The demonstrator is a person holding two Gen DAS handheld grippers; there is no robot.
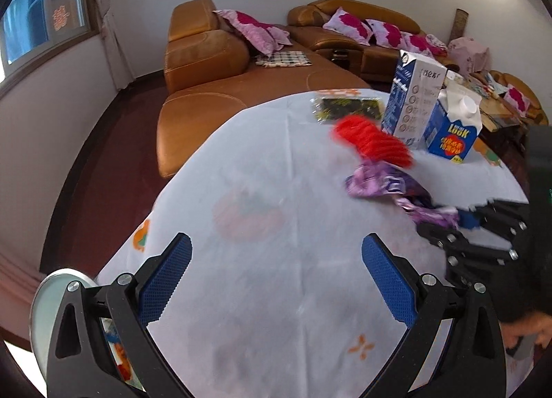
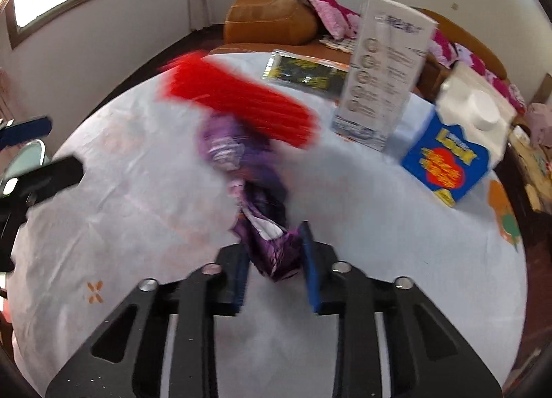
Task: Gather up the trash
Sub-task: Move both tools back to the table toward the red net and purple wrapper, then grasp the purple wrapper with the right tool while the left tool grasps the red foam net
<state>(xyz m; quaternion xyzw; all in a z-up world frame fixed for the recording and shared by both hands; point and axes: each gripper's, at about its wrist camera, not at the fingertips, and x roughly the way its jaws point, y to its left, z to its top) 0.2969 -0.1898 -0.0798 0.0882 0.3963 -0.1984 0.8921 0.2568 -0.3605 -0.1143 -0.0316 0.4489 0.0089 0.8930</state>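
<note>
A crumpled purple wrapper [image 2: 255, 191] lies on the white tablecloth [image 2: 138, 225]; my right gripper [image 2: 274, 242] is shut on its near end. The left wrist view shows the same wrapper [image 1: 379, 184] with the right gripper [image 1: 462, 218] on it from the right. A blurred red ribbed piece [image 2: 238, 101] sits just behind the wrapper, and it also shows in the left wrist view [image 1: 372, 141]. My left gripper [image 1: 276, 239] hangs open over bare cloth, to the left of the wrapper, with nothing between its fingers.
At the table's back stand a tall white-and-blue carton [image 1: 410, 97], a blue carton with a white cap [image 1: 452, 132] and a flat black-and-yellow packet [image 1: 345, 108]. A tan leather sofa [image 1: 207, 87] lies beyond the table. A pale round object [image 1: 41, 294] sits off the left edge.
</note>
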